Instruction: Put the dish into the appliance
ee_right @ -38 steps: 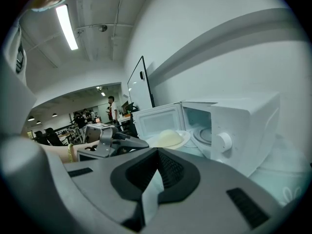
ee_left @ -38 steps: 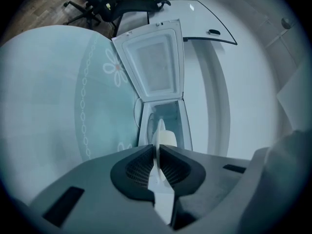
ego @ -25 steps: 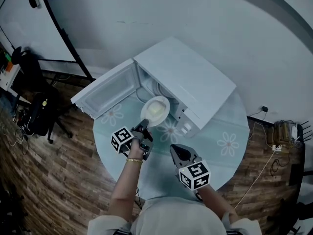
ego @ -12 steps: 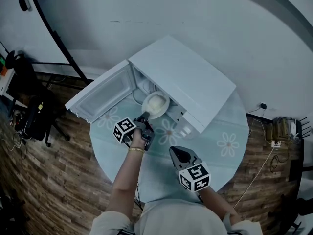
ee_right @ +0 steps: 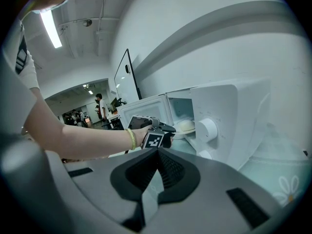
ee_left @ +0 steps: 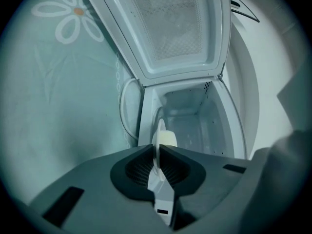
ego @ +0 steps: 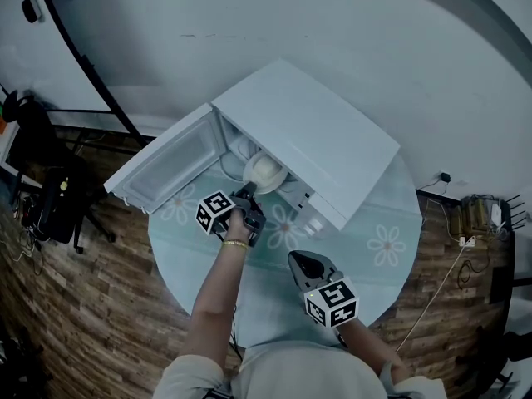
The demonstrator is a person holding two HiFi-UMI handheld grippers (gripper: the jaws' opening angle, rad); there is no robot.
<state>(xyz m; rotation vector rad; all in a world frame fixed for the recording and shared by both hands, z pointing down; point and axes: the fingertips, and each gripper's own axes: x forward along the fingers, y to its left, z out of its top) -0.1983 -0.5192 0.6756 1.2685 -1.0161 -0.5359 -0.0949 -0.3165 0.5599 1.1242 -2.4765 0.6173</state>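
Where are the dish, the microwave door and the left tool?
dish (ego: 264,172): head view, its visible middle.
microwave door (ego: 170,163): head view, the open door's inner panel.
left tool (ego: 247,193): head view, between its tips, shut on the dish's rim.

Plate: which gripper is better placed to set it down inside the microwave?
Left. The left gripper is shut on the plate at its rim, right at the open microwave. The right gripper is shut on nothing and hangs back over the table.
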